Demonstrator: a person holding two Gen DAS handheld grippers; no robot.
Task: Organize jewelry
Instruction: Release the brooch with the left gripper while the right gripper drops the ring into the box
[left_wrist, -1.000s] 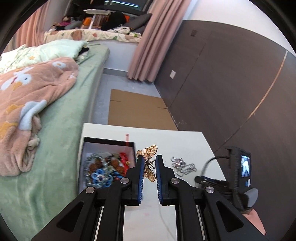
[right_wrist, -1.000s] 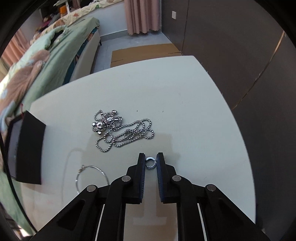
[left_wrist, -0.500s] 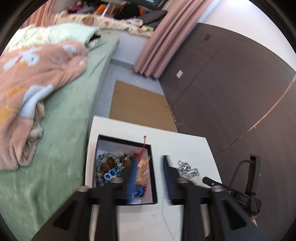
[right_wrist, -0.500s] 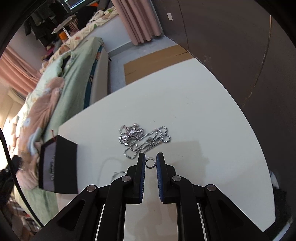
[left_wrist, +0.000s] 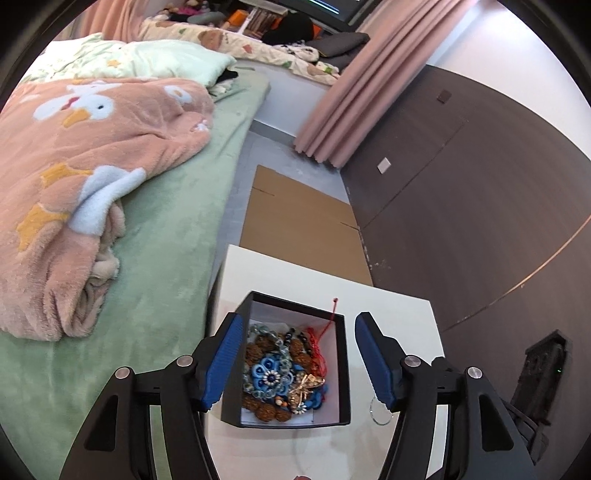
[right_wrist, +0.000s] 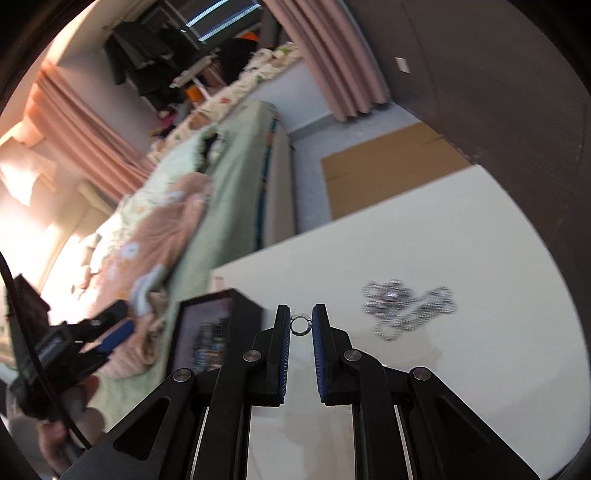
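Now your left gripper (left_wrist: 298, 360) hangs with its jaws spread wide over the black box (left_wrist: 343, 369), which a second ago they were pinched on the gold butterfly brooch (left_wrist: 304, 387). That brooch lies inside the box at about 5 o'clock of the heap, resting on the blue flower piece (left_wrist: 271, 376) and the brown beads, with a red cord (left_wrist: 327, 328) trailing over the far wall at 12 o'clock. One piece more is put away, by the look of it.

Your right gripper (right_wrist: 300, 326) has lifted clear of the white table (right_wrist: 480, 258) and swung left, its jaws narrow and pinching a small silver ring (right_wrist: 300, 326) between the pad tips. The box (right_wrist: 210, 332) sits at 9 o'clock of those tips, so the ring seems bound there next. Left on the table is the ball-chain necklace (right_wrist: 406, 308), at 3 o'clock of the right gripper and well apart from the box. A thin wire hoop (left_wrist: 380, 411) lies just beside the box at 3 o'clock, half hidden behind your left gripper's right finger.

Motion blurs the right wrist view, so the box contents and the necklace's charm are hard to make out there. The left view cuts off the necklace entirely.
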